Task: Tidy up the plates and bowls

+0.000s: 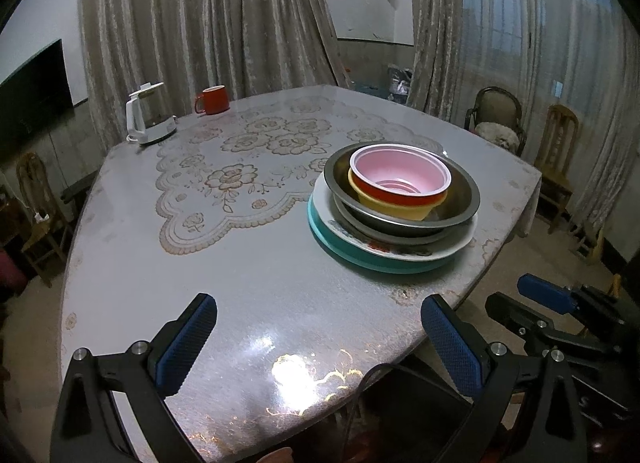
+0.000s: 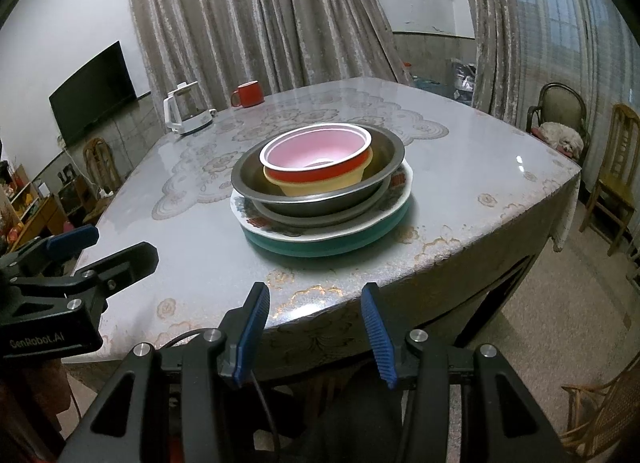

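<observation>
**Two wrist views, one stack of dishes**

Both cameras look down at a slant over the near table [image 1: 248, 303] edge toward the stack of dishes [image 1: 394, 199]. The left view sits left of the stack, which lies right of centre; the right view [image 2: 320, 191] faces it almost squarely and nearer. Both share the stack, kettle [image 1: 146, 119], red mug [image 2: 247, 95] and curtains behind.

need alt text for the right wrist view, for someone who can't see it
A stack of dishes stands on a table: a red bowl in a yellow bowl, in metal bowls, on a white plate over a teal one. The right gripper hovers open and empty near the table's edge, the left gripper at left. A kettle and red mug stand behind.
</observation>
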### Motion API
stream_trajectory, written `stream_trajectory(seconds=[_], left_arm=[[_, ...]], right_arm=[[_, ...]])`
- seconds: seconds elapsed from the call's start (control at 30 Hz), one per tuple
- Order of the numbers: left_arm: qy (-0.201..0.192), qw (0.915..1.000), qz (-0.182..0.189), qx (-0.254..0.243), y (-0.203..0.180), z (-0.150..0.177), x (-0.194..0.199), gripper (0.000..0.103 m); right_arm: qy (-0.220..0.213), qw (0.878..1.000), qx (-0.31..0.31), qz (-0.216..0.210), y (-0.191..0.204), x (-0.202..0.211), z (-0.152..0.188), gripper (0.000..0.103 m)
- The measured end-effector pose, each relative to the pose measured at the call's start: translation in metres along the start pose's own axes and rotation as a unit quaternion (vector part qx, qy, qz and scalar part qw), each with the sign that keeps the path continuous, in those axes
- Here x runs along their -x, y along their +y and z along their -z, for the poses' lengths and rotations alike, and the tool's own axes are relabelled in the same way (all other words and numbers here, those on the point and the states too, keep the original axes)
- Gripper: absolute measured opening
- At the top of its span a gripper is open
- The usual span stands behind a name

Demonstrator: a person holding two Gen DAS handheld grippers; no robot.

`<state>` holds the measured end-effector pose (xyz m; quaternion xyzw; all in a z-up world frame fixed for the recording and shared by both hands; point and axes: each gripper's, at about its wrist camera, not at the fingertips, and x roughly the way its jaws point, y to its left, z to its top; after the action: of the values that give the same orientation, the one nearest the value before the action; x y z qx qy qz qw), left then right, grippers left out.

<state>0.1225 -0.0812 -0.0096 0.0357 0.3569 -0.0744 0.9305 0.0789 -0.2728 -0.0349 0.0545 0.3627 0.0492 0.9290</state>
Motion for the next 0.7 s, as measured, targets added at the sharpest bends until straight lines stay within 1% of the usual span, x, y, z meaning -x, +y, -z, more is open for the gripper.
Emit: stream_trajectory(seconds=[0.03,0.1,0.2,0.37,0.7], left_arm=[[0.001,1.0,-0.001,-0.002,-0.001,0.0,0.0,0.103],[0.004,1.0,-0.002,-0.004,-0.001,0.0,-0.002,0.103],[0.004,0.9999,-0.006,-0.008,-0.003,0.0,-0.002,0.103],[0.007,0.9998,-0.005,-0.015,-0.006,0.0,-0.005,0.103],[0.021,0.9996,0.008,-0.018,-0.009,0.001,-0.01,0.103]], right_arm=[[0.0,1.0,0.0,0.0,0.0,0.0,0.0,0.048],[0.001,1.0,-0.001,0.0,0.0,0.0,0.0,0.052],[0.001,1.0,0.0,-0.001,0.0,0.0,0.0,0.054],[0.002,1.0,-0.003,0.0,0.0,0.0,-0.001,0.054],[0.004,1.0,-0.005,-0.001,-0.002,-0.002,-0.001,0.054]])
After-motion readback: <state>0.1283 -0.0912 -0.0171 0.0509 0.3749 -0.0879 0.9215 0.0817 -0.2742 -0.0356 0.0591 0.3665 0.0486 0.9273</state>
